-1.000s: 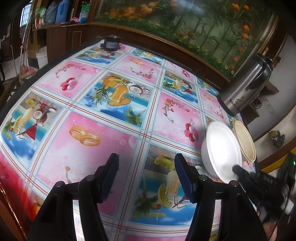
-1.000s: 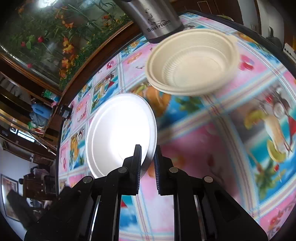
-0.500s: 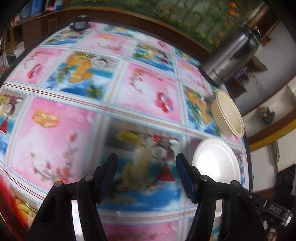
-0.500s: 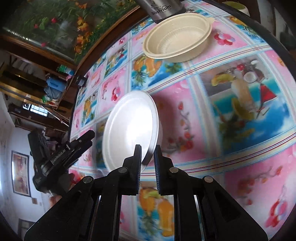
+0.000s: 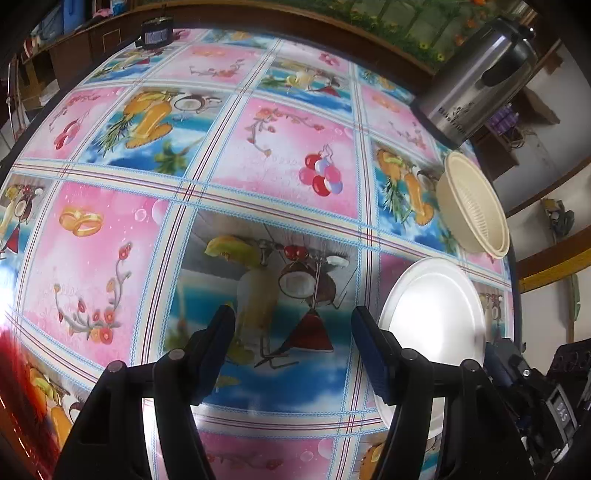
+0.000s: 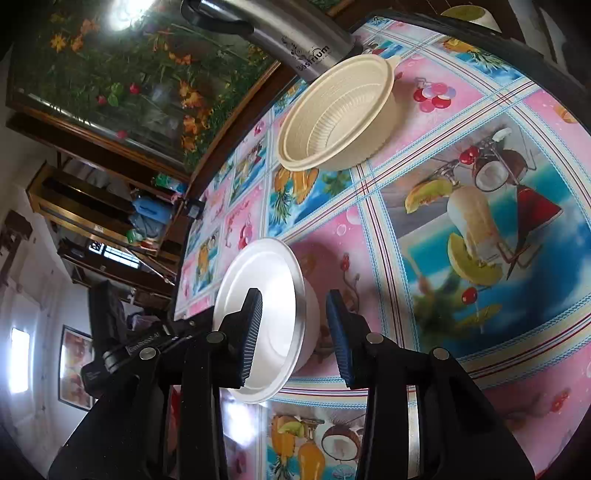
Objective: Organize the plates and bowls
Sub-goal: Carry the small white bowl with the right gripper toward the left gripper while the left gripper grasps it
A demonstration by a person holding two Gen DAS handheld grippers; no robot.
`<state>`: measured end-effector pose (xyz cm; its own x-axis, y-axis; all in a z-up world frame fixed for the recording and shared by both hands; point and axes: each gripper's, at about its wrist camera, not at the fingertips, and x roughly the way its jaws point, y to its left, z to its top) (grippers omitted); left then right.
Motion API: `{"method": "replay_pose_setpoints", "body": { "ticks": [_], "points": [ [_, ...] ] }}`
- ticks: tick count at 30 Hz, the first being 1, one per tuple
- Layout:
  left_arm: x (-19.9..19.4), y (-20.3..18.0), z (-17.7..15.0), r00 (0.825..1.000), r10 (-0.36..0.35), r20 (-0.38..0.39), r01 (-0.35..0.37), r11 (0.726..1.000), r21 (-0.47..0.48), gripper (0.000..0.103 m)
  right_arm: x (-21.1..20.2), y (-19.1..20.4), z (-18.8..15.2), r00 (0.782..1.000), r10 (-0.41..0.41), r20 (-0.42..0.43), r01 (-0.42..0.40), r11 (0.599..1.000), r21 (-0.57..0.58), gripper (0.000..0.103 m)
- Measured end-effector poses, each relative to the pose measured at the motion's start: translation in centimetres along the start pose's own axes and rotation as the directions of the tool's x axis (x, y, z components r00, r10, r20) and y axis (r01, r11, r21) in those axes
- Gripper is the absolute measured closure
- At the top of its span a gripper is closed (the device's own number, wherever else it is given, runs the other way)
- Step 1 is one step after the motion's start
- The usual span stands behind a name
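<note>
Jaws of the right gripper (image 6: 293, 330) opening, white bowl's (image 6: 258, 325) rim between them, pads not touching; jaws of the left gripper (image 5: 291, 341) spread over bare desk (image 5: 258, 155); one white bowl, one cream bowl (image 6: 336, 118), one steel kettle (image 6: 291, 40).

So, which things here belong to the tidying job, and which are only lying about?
For the job:
- white bowl, between the right gripper's opening jaws
- cream bowl

Only lying about:
- steel flask
- black box at the far edge
- tablecloth

The left gripper is open and empty.
</note>
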<state>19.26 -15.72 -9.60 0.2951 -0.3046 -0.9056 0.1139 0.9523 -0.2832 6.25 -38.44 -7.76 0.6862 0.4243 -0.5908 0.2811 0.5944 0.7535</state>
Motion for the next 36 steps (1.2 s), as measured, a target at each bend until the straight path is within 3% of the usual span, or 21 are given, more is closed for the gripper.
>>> {"method": "replay_pose_setpoints", "body": {
  "ticks": [13, 17, 22, 29, 36],
  "points": [
    [-0.2, -1.3, -0.3, 0.997, 0.066, -0.032, -0.066, 0.998, -0.009, 0.037, -0.3, -0.4, -0.2, 0.998, 0.059, -0.026, -0.058, 0.998, 0.02, 0.067],
    [-1.7, -0.4, -0.6, 1.0, -0.001, -0.024, 0.0, 0.998, -0.062, 0.037, -0.3, -0.6, -0.1, 0.998, 0.054, -0.022, -0.053, 0.998, 0.026, 0.067],
    [-3.2, -1.6, -0.7, 0.999, -0.042, 0.011, 0.042, 0.998, -0.037, 0.033, -0.2, -0.6, -0.2, 0.998, 0.059, -0.026, -0.058, 0.998, 0.03, 0.067],
    [0.0, -3.7, -1.3, 0.996, -0.051, -0.073, 0.051, 0.999, -0.002, 0.033, -0.5, -1.0, 0.0, 0.998, 0.056, -0.009, -0.056, 0.998, 0.035, 0.067],
    [0.4, -4.0, -1.9, 0.997, -0.048, -0.064, 0.048, 0.999, -0.008, 0.034, -0.3, -1.1, 0.1, 0.998, 0.056, -0.031, -0.055, 0.998, 0.04, 0.067]
  ]
}}
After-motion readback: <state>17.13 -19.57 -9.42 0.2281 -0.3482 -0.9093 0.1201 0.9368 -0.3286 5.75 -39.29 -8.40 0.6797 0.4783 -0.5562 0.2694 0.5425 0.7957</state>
